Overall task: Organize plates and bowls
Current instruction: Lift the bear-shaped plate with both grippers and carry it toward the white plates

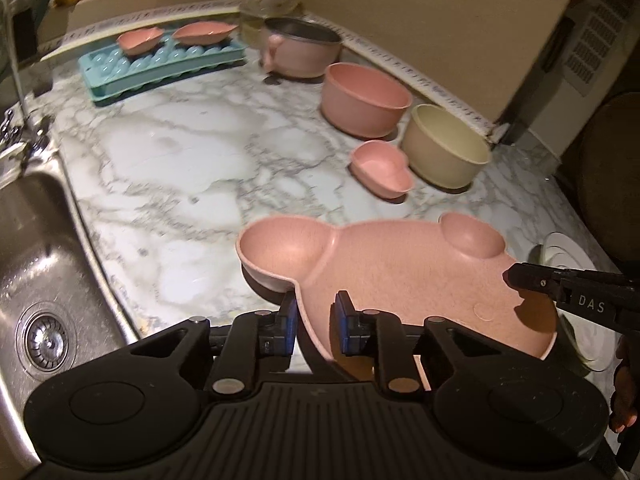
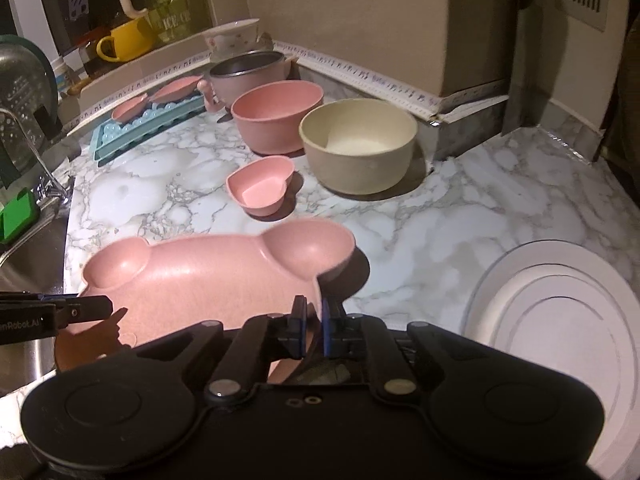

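A matte pink bear-shaped plate (image 1: pixel 400 280), two round ear wells, is lifted over the marble counter (image 1: pixel 180 168). The left gripper (image 1: pixel 316 316) pinches its left rim, the right gripper (image 2: pixel 312 320) its right. Ahead: heart dish (image 2: pixel 260 190), bowls; open marble between.

The surface (image 1: pixel 168 168) is looked down on from close by in both views, one from each side. The pink plate (image 1: pixel 400 272) is shared.
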{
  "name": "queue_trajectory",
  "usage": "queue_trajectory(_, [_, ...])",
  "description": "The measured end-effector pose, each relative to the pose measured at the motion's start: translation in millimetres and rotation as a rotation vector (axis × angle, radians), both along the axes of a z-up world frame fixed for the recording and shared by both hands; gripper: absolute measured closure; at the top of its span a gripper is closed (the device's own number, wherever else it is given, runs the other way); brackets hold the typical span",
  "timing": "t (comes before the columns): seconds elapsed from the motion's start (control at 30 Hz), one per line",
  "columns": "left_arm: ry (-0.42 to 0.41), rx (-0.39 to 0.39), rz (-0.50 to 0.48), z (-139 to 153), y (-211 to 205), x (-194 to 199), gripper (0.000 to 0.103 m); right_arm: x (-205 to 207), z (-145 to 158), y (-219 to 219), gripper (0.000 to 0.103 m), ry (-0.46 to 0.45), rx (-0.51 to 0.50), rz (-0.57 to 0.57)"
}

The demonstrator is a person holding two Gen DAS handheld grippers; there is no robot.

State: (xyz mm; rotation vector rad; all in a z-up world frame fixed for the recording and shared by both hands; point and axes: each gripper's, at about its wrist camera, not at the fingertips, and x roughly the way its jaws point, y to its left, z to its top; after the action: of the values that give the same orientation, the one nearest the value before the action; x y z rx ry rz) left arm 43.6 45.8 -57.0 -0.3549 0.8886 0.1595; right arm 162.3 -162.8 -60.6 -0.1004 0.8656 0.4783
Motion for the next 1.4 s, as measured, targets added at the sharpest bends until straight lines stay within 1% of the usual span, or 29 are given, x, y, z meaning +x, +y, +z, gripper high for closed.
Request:
queue_trajectory(0.33, [-0.055,0.011,-0.125,24,-41,22,0.084,-8,33,-53,0.096,-0.059,0.041,-0.074])
queue_trajectory(0.7, [-0.085,0.038,-0.277,36,-103,63,0.084,-13,48,-118,0.096,-0.11,0.063,-0.215])
queue_trajectory(0.93, [-0.101,0.065,-0.379,36,-152,93,0.084,-14,48,-166,0.096,-0.124,0.072,-0.325])
queue_trajectory(1.13, [-0.107,0.077,-0.452,30,-191,116,0.084,-13,38,-205,0.096,-0.116,0.08,-0.413])
queue_trajectory(1.23, [-0.103,0.089,-0.479,27,-208,125,0.084,-10,32,-220,0.096,-0.107,0.078,-0.446])
queue_trajectory(1.4, [-0.089,0.098,-0.507,20,-226,138,0.084,-7,25,-239,0.096,-0.094,0.085,-0.482])
